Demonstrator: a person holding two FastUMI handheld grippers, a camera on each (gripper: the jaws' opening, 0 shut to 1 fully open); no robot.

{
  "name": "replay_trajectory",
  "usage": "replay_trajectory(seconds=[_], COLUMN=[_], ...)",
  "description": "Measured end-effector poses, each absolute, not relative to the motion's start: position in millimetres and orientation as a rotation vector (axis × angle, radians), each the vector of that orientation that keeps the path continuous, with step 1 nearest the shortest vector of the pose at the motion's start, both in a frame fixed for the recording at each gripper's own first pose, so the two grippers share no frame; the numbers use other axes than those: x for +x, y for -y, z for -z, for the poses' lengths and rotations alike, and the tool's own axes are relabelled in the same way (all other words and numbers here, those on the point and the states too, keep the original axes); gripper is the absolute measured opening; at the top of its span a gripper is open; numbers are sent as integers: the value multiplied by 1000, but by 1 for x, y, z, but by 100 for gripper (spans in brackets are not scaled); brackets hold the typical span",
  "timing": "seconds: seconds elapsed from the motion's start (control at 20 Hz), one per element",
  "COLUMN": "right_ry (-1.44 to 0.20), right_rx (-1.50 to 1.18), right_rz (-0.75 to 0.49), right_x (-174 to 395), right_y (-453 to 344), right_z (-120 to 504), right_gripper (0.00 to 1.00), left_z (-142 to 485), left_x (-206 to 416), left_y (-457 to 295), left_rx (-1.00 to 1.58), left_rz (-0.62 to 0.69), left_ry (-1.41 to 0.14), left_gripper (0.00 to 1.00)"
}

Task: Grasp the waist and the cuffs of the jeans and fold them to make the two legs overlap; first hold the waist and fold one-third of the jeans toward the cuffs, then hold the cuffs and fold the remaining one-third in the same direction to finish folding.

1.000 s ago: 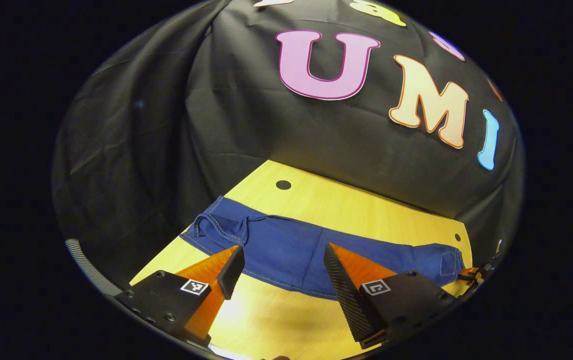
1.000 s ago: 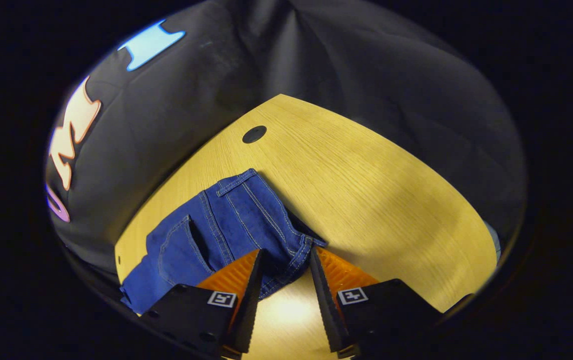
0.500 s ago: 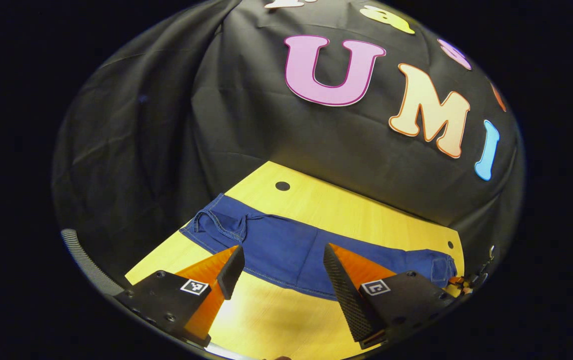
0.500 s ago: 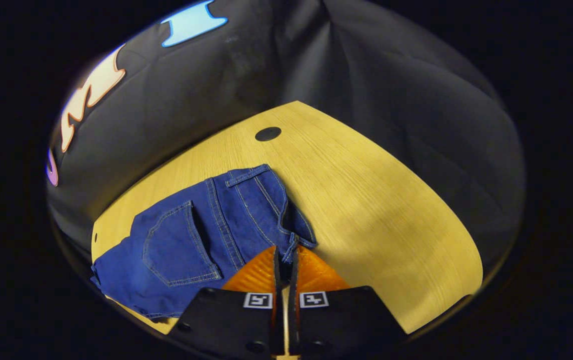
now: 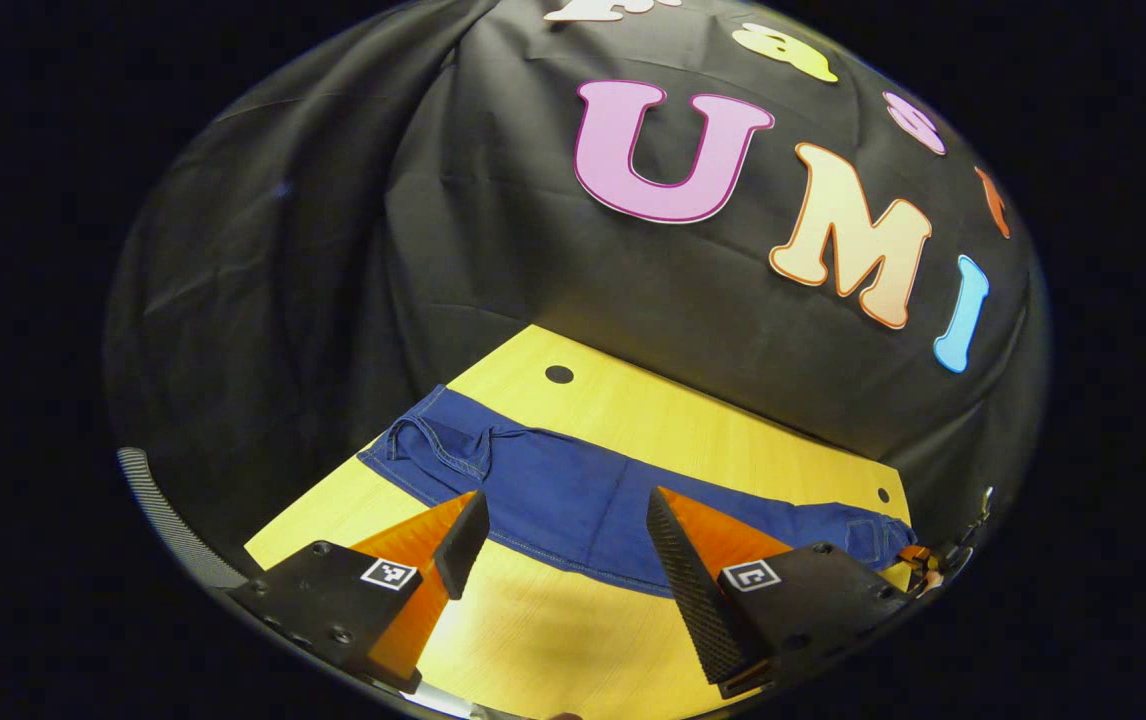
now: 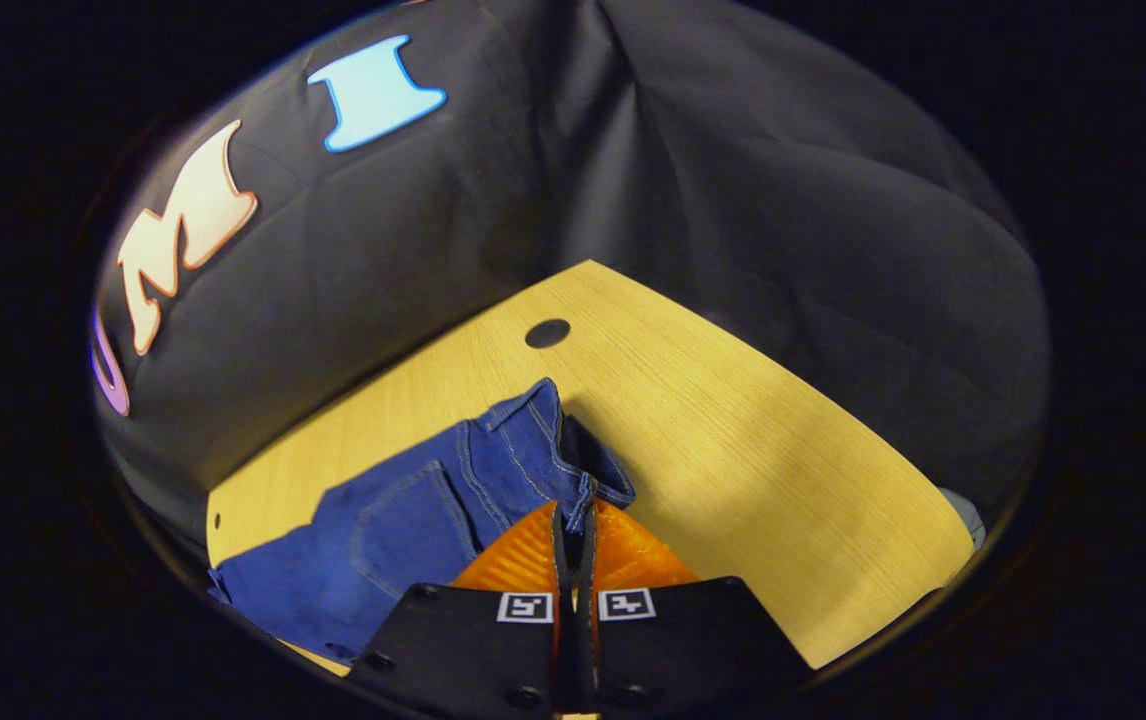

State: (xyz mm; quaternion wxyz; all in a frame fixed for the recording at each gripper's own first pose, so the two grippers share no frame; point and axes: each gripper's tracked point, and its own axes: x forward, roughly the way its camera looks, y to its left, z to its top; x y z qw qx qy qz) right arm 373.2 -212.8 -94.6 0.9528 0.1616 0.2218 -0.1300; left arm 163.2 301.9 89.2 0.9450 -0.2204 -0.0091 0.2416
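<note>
right gripper (image 6: 573, 512) clamps jeans (image 6: 453, 500) waist | wooden table (image 6: 733, 440), black cloth walls

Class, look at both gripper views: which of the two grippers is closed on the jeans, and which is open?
The right gripper is closed, pinching the jeans at the waist; the left gripper is open above the legs.

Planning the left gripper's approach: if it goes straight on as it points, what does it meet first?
Probably the jeans: their near hem lies between the open left gripper's fingertips, above bare table. Depth is unclear.
</note>
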Motion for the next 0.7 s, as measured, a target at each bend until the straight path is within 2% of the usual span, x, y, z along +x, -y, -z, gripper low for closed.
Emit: replay_trajectory(seconds=[0.3,0.5,0.7], right_ry=[-281,-187,-124], right_rx=[266,207,181], right_rz=[229,215,153], right_x=[355,311,306], right_y=[148,84,-9], right_z=[30,-11,-46], right_gripper=[2,2,2], left_z=[-82,-79,-72], left_x=[169,166,170], left_y=[-312,-335,-353], left_rx=[-379,-333,-344], left_rz=[-367,-289,-191], left_ry=[-5,-9,-19], left_gripper=[95,95,95])
